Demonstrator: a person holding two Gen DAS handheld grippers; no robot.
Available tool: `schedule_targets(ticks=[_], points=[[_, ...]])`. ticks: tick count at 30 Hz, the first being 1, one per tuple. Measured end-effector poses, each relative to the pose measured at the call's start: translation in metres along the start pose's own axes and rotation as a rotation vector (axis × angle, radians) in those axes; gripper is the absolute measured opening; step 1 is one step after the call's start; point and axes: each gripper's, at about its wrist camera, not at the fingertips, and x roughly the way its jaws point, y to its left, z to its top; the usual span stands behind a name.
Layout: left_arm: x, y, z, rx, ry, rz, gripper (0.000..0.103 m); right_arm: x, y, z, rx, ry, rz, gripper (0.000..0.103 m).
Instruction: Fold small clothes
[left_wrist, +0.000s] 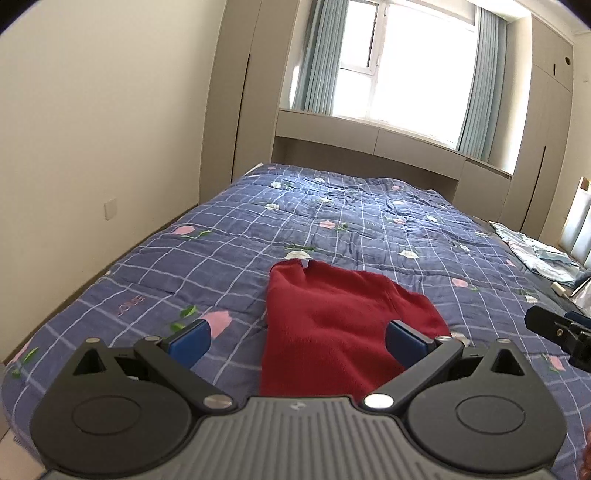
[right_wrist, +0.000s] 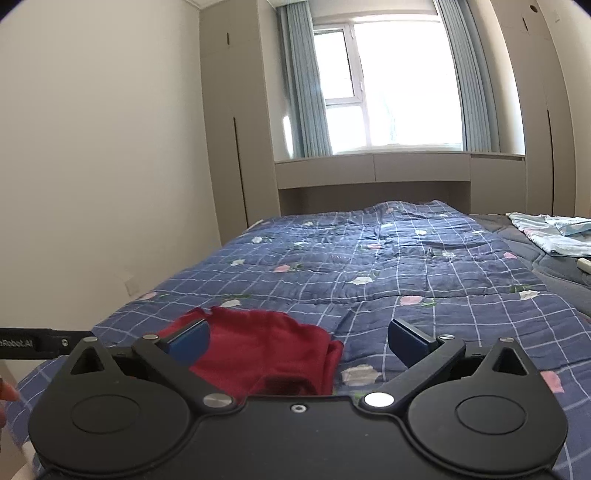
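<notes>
Red knitted garment (left_wrist: 332, 325), a small soft piece of clothing, lies on the bed, but the bed comes first by size: a wide mattress covered by a blue quilt (left_wrist: 354, 221) with a pale grid of lines and pink and white flowers, reaching back toward beige built-in cabinets (right_wrist: 373, 171) under a bright window (left_wrist: 417, 55) hung with pale blue curtains (right_wrist: 306, 85). On the quilt's far right side rests a crumpled light blue cloth (right_wrist: 554, 232), well apart from the garment.

The garment sits on the near part of the quilt, lying mostly flat in the left wrist view with a small white tag at its far edge. In the right wrist view its near right edge is bunched into folds.

The left gripper (left_wrist: 297, 341) has its 2 blue-padded fingers spread wide; the right-side pad overlaps the garment in the picture, the other is over bare quilt, and neither clamps anything. The right gripper (right_wrist: 297, 341) is likewise spread wide, its left-side pad overlapping the garment's edge in the view and its other pad over the quilt, gripping nothing.

A white wall socket (left_wrist: 110, 208) sits low on the cream wall left of the bed.
</notes>
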Motion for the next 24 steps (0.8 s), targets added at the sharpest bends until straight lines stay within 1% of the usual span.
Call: schedule_targets(ticks=[5,12,18,24], points=[[-0.028,-0.004,-0.021,0.011,-0.023,0.012,0.102,-0.035,0.007,-0.016,-0.015,-0.019,0.004,0.102],[-0.052,-0.007,-0.05,0.034,-0.039,0.034,0.103,-0.072,0.016,-0.043,-0.041,-0.029,-0.002,0.102],[-0.061,-0.003,-0.073,0.036,-0.038,0.053,0.103,-0.09,0.018,-0.063,-0.038,-0.032,-0.016,0.102],[-0.066,-0.004,-0.09,0.051,-0.044,0.068,0.103,-0.096,0.018,-0.075,-0.036,-0.033,-0.03,0.102]])
